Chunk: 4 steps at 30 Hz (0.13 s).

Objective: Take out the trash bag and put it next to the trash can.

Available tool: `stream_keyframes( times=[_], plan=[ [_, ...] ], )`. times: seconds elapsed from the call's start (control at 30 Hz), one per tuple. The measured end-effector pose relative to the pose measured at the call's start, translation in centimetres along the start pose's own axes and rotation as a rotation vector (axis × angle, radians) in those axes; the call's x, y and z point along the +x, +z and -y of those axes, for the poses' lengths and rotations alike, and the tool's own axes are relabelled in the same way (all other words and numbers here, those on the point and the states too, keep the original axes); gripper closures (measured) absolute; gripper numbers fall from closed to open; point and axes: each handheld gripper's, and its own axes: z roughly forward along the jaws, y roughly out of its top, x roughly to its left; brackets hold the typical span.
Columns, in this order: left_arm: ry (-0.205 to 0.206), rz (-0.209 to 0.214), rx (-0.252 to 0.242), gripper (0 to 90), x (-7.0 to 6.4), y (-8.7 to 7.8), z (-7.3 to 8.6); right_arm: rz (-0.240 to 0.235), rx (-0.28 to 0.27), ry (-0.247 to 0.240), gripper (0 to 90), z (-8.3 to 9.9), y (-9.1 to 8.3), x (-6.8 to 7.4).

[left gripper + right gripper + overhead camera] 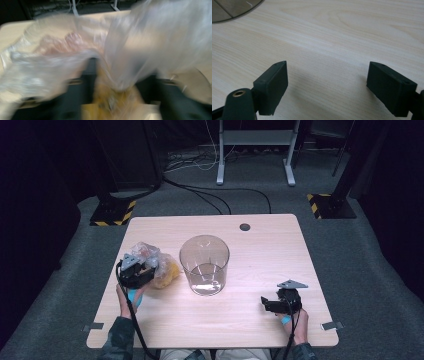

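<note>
**Blurred bag, bare jaws**

Left of the clear tub (204, 265), we see the left gripper (142, 270) buried in a crinkled plastic bag (152, 262); blur hides its jaw state. Right of the tub, the right gripper (267, 304) gapes wide, empty.

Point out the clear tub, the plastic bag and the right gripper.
clear tub (204, 251), high view, on its near wall.
plastic bag (166, 272), high view, on its yellow contents.
right gripper (267, 305), high view, between its fingertips.
</note>
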Motion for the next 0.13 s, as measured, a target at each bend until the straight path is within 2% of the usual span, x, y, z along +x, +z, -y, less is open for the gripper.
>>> stream_keyframes(
  times=[0.03, 0.1, 0.13],
  plan=[
    [-0.002, -0.008, 0.006, 36.6, -0.12, -0.3, 0.23, 0.004, -0.006, -0.003, 15.7, 0.08, -0.03, 0.0],
    [-0.019, 0.003, 0.014, 23.5, -0.29, -0.94, 0.73, 0.006, -0.013, -0.003, 15.1, 0.11, -0.14, 0.01],
    [-0.021, -0.002, 0.015, 19.4, -0.42, -1.28, 1.02, 0.015, -0.025, -0.009, 15.1, 0.12, -0.25, 0.04]
  ],
)
